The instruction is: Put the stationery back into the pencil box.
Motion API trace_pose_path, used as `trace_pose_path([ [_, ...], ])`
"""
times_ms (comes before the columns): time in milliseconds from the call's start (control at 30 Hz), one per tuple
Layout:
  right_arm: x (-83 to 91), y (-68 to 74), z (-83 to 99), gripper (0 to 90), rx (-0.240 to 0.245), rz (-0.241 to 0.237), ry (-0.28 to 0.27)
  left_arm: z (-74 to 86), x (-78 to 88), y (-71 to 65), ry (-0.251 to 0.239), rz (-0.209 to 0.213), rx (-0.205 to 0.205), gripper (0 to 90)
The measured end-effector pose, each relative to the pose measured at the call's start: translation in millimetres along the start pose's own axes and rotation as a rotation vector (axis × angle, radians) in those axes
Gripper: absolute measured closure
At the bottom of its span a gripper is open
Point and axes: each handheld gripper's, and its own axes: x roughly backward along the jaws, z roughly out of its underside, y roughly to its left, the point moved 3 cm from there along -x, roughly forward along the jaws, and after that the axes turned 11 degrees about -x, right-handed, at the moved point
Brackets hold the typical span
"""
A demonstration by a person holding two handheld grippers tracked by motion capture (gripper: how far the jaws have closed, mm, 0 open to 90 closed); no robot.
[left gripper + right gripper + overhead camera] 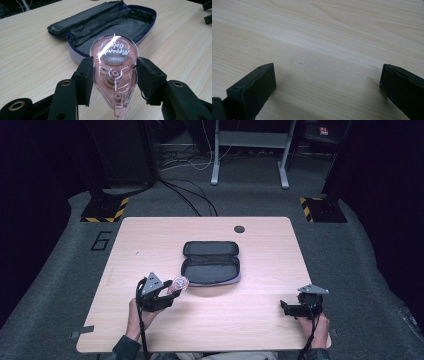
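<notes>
The correction tape dispenser point(114, 72) sits clamped between the left gripper point(113, 80)'s fingers point(85, 80), which press on its two flat-edged sides, its rounded end pointing away from the hand and its narrow tip back toward it. Just beyond that rounded end, straight ahead of the fingers, the open pencil case point(105, 27) lies on the surface point(30, 57) with its long axis across the line of reach, so I judge a short forward carry would put the dispenser inside. The right gripper point(327, 85) is well off to the side, fingers spread wide and empty above bare wood.
</notes>
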Motion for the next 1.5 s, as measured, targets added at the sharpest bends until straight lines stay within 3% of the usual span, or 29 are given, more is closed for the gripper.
trace_pose_path([
  [1500,0.0,0.0,0.0,0.3,0.001,0.000,0.000,-48.1,-51.1,14.7,-0.005,0.052,-0.043,50.1],
])
